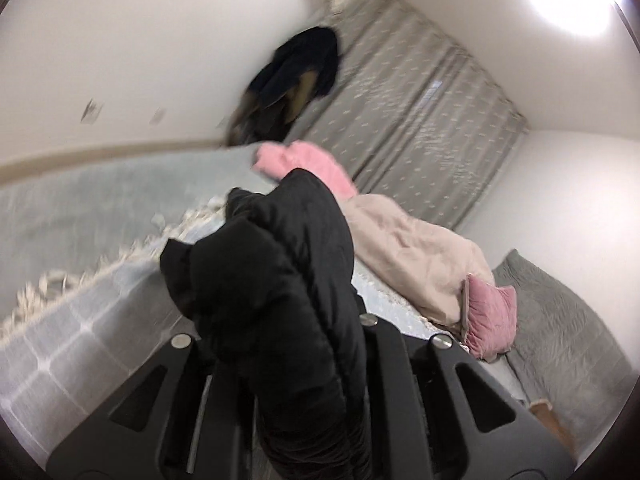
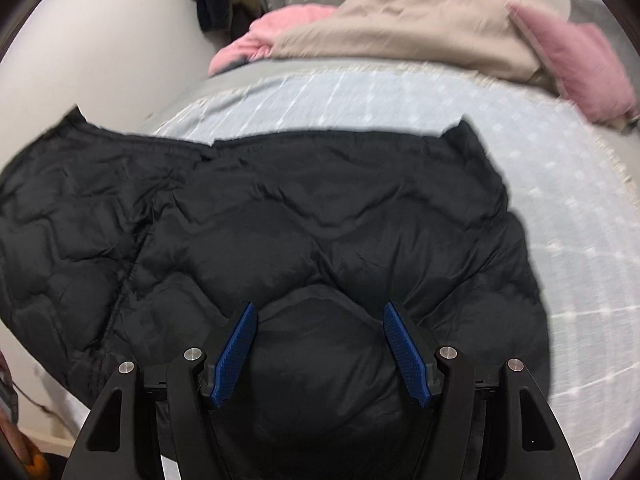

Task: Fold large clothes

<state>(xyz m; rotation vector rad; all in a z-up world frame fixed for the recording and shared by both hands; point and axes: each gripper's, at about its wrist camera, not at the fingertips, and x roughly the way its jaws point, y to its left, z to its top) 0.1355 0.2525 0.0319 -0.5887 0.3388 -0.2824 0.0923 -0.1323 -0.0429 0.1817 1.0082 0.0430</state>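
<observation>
A black quilted puffer jacket [image 2: 320, 208] lies spread on the pale blue bed cover [image 2: 560, 200] in the right wrist view. My right gripper [image 2: 318, 312] hangs just over its near part, open, with its blue pads [image 2: 236, 344] on either side of a puffed panel and not pressing on it. In the left wrist view a bunched part of the jacket [image 1: 272, 248] rises above the bed. My left gripper [image 1: 288, 320] is shut on it, and the fabric hides the fingertips.
A beige garment [image 1: 408, 248], a pink garment [image 1: 316, 164] and a pink cushion [image 1: 490, 316] lie along the far side of the bed. A grey pillow [image 1: 560, 320] sits beyond them. Dark clothes [image 1: 304, 64] hang on the wall beside grey curtains [image 1: 420, 100].
</observation>
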